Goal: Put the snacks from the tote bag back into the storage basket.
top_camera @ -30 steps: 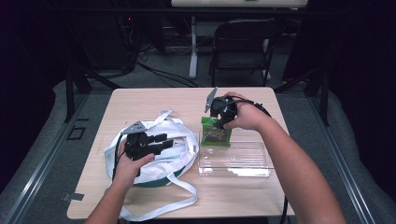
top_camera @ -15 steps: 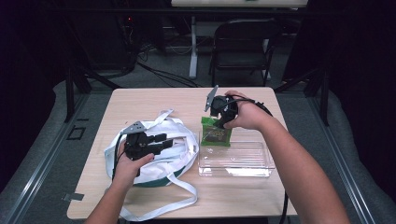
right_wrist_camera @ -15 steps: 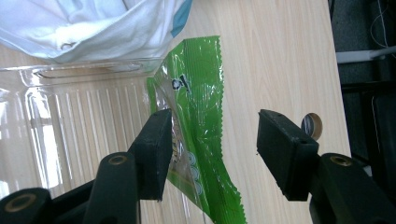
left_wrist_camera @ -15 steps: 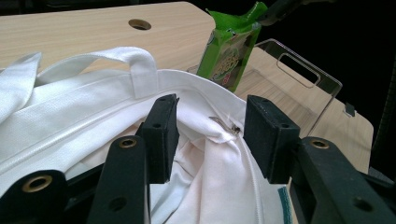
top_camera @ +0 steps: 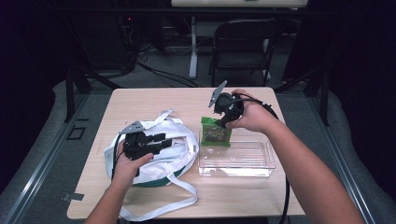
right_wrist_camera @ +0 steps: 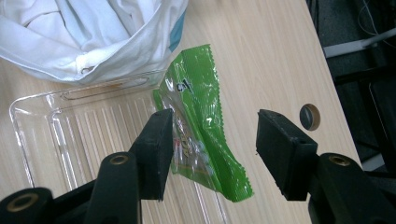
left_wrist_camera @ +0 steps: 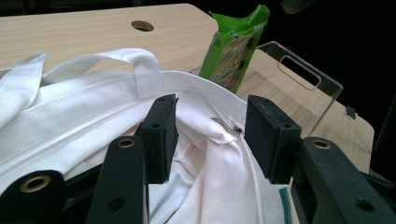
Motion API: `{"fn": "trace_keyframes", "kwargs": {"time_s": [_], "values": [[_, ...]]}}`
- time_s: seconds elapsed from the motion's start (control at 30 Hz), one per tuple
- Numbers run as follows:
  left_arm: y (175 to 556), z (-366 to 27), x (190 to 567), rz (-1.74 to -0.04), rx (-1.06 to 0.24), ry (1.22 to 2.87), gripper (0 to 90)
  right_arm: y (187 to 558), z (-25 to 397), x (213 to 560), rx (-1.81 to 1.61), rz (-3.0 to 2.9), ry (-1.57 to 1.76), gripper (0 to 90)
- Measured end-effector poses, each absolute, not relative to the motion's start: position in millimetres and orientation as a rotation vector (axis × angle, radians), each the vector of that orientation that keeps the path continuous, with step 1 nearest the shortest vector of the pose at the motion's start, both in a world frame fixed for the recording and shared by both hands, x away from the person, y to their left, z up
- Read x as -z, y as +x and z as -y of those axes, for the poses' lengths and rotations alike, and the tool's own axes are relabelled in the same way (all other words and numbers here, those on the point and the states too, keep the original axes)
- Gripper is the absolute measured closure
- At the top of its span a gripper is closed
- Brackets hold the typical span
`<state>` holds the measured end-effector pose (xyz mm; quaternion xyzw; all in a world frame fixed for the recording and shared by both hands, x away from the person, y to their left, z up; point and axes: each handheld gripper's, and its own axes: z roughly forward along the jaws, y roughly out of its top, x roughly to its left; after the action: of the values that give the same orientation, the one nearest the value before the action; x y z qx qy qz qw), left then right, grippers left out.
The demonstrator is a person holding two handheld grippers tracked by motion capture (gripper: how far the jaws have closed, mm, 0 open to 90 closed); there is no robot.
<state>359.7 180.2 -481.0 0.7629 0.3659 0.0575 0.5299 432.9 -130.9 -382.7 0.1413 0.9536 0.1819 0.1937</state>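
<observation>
A green snack packet (top_camera: 215, 133) leans against the far rim of a clear plastic tray (top_camera: 261, 161) at the table's middle. My right gripper (top_camera: 221, 122) hovers just above the packet's top, open. In the right gripper view the packet (right_wrist_camera: 201, 116) lies partly between the spread jaws of the right gripper (right_wrist_camera: 215, 149), not pinched. A white cloth tote bag (top_camera: 180, 149) lies crumpled at the left. My left gripper (top_camera: 164, 140) rests over it, open. In the left gripper view the bag's rim with a zip pull (left_wrist_camera: 229, 128) sits between the jaws of the left gripper (left_wrist_camera: 210, 135).
The bag's long white straps (top_camera: 159, 210) trail toward the table's near edge. A cable hole (right_wrist_camera: 309, 116) pierces the tabletop beside the packet. A folding chair (top_camera: 243, 42) stands behind the table. Bare wood lies at the far left and near right.
</observation>
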Motion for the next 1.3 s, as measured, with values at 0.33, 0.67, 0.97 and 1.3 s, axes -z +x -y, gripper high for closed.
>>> {"fn": "trace_keyframes", "kwargs": {"time_s": [0.33, 0.67, 0.97, 1.3], "values": [[360.5, -182.0, 481.4, -0.882, -0.142, 1.821, 53.6, 425.0, 145.4, 374.2, -0.597, -2.631, 0.552, 50.5], [360.4, -182.3, 481.6, -0.886, -0.143, 1.818, 53.6, 411.5, 147.5, 370.5, -0.637, -2.578, 0.635, 51.7], [360.8, -183.9, 481.5, -0.891, -0.141, 1.82, 53.0, 396.9, 148.0, 366.9, -0.715, -2.515, 0.721, 52.5], [360.9, -184.1, 481.8, -0.894, -0.145, 1.815, 52.9, 385.8, 153.8, 370.6, -0.828, -2.449, 0.854, 52.8]]}}
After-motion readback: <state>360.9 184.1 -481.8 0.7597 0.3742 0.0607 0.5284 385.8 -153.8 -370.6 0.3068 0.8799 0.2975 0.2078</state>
